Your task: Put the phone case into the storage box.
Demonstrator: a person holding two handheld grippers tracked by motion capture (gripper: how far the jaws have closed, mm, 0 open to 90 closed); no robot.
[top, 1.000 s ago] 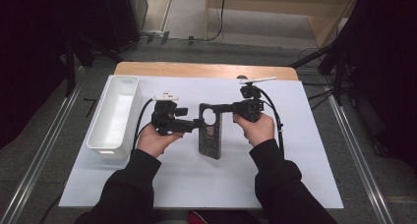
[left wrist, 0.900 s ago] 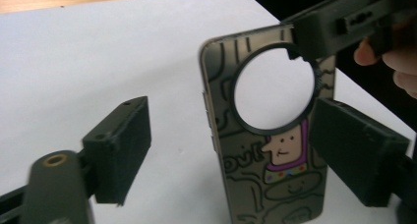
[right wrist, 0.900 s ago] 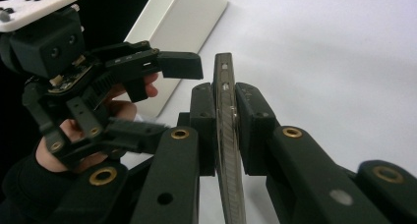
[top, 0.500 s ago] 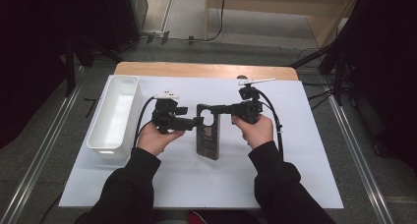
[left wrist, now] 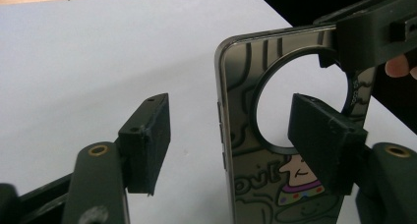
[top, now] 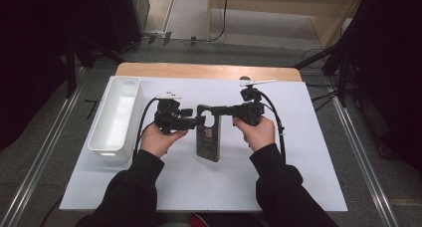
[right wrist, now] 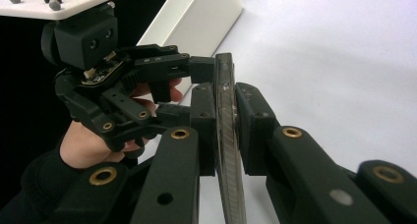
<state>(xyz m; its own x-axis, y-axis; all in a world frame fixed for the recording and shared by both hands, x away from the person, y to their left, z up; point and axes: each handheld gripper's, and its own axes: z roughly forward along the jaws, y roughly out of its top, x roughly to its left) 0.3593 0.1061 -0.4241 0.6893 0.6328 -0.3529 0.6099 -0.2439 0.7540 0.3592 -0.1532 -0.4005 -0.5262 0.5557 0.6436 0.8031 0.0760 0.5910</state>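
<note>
A dark phone case [top: 208,137] with a round cut-out and a cartoon print is held on edge above the white sheet [top: 303,162]. My right gripper [top: 212,109] is shut on its upper end; in the right gripper view both jaws of the right gripper [right wrist: 225,117] press flat on the thin case [right wrist: 228,150]. My left gripper [top: 201,120] comes in from the left, open. In the left gripper view the case [left wrist: 300,189] stands between the spread jaws of the left gripper [left wrist: 233,133], nearer the right-hand one, and the left-hand jaw is well clear of it.
A long white bin [top: 115,115] lies at the left of the sheet, and its wall [right wrist: 196,13] rises behind the left gripper [right wrist: 196,70]. The wooden table edge [top: 209,70] runs along the back. Dark stands and cables flank the table.
Both hands and the case have drifted slightly left. The right gripper's hold is unchanged and the left gripper stays open beside the case.
</note>
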